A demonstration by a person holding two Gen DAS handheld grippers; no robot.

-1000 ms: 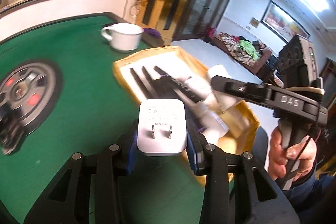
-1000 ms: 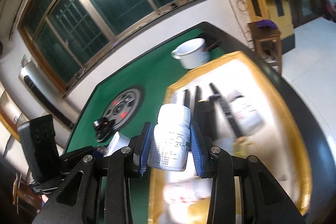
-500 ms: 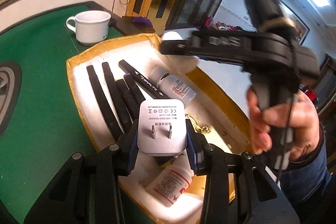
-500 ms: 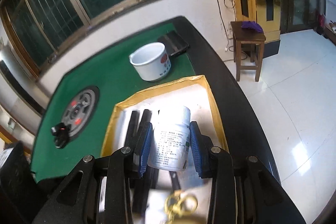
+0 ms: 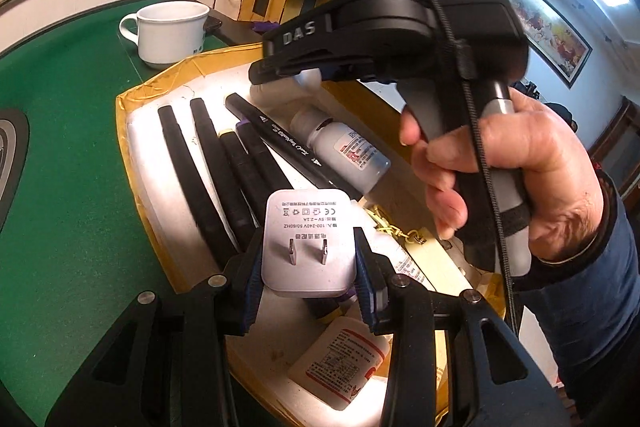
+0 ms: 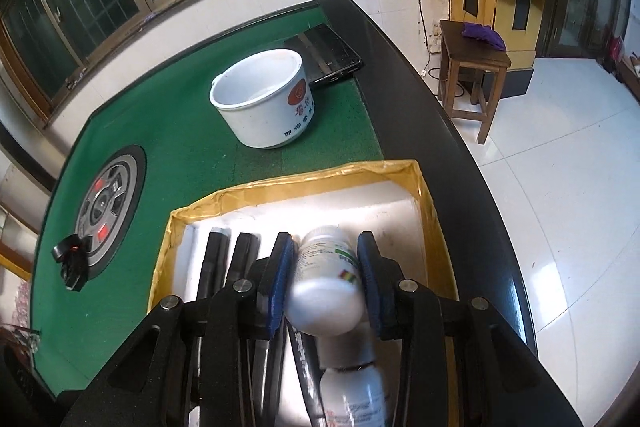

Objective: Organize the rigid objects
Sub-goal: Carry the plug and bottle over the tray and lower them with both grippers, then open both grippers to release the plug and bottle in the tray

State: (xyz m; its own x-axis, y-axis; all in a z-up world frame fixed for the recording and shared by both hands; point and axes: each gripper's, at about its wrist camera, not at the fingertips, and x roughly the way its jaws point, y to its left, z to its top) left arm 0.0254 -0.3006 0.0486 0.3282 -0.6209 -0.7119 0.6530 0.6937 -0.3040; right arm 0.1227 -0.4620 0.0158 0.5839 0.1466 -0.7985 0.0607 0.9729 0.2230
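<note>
A yellow-edged tray (image 5: 132,99) (image 6: 280,183) with a white floor lies on the green table. My left gripper (image 5: 308,239) is shut on a white plug adapter (image 5: 310,215), prongs toward the camera, and hangs over the tray's near half. Over the tray's far end, my right gripper (image 6: 325,241) (image 5: 280,75) is shut on a white pill bottle (image 6: 324,287) (image 5: 308,81), tipped so one flat end faces the camera. A hand (image 5: 512,163) holds that gripper's handle. Several black pens (image 5: 200,163) (image 6: 218,267) lie side by side in the tray.
In the tray also lie a small capped bottle (image 5: 348,151), a red-labelled bottle (image 5: 340,359) and a gold chain (image 5: 384,223). A white mug (image 5: 172,31) (image 6: 264,99) stands beyond the tray. Further left sit a round panel (image 6: 104,211) and a black clip (image 6: 70,259).
Both grippers have come in over the tray. The right one swung across to the tray's far end and tipped its bottle forward. The adapter stays gripped in the left one.
</note>
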